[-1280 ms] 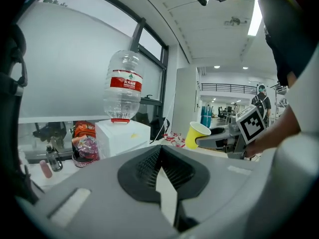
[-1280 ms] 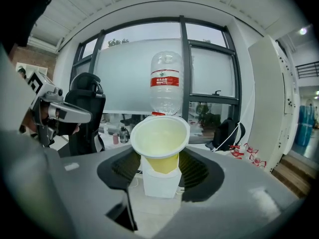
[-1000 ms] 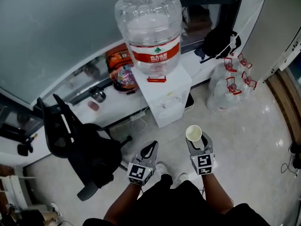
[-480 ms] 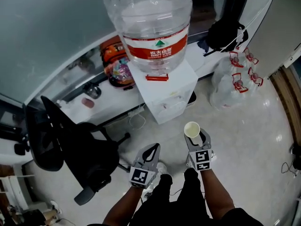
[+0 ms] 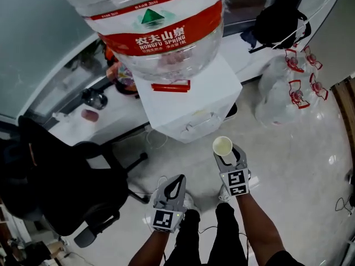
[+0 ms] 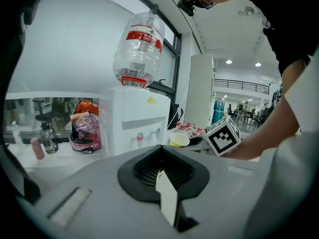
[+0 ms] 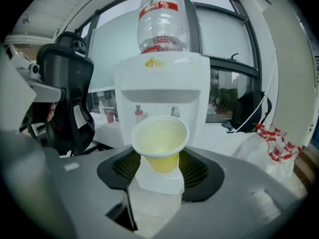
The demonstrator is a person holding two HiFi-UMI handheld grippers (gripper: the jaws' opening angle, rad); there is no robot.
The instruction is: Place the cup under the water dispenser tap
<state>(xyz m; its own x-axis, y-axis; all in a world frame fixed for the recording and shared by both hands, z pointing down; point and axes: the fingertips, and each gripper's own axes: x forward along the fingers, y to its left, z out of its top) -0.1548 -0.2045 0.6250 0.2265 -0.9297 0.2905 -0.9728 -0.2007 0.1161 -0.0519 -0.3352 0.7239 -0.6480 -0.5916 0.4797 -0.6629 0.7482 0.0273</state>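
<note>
A pale yellow paper cup [image 5: 222, 146] stands upright in my right gripper [image 5: 227, 156], which is shut on its lower part. In the right gripper view the cup [image 7: 160, 143] sits in front of the white water dispenser [image 7: 159, 83], a little below its red tap [image 7: 138, 114] and grey tap [image 7: 175, 112] and apart from them. The dispenser [image 5: 191, 107] carries a large clear bottle [image 5: 150, 32] with a red label. My left gripper [image 5: 176, 185] hangs lower left of the cup, shut and holding nothing. From the left gripper view the cup [image 6: 179, 140] shows to the right of the dispenser [image 6: 134, 118].
A black office chair [image 5: 61, 187] stands at the left, close to my left arm. Clear plastic bags with red handles [image 5: 288, 93] lie on the floor right of the dispenser. A black backpack [image 5: 280, 24] rests on the ledge behind, and bottles and a colourful bag [image 6: 84, 131] sit left of the dispenser.
The view has closed in on the dispenser, and the bottle now looms large at the top. Both grippers have sunk and come nearer the dispenser front. The cup stays in the right gripper.
</note>
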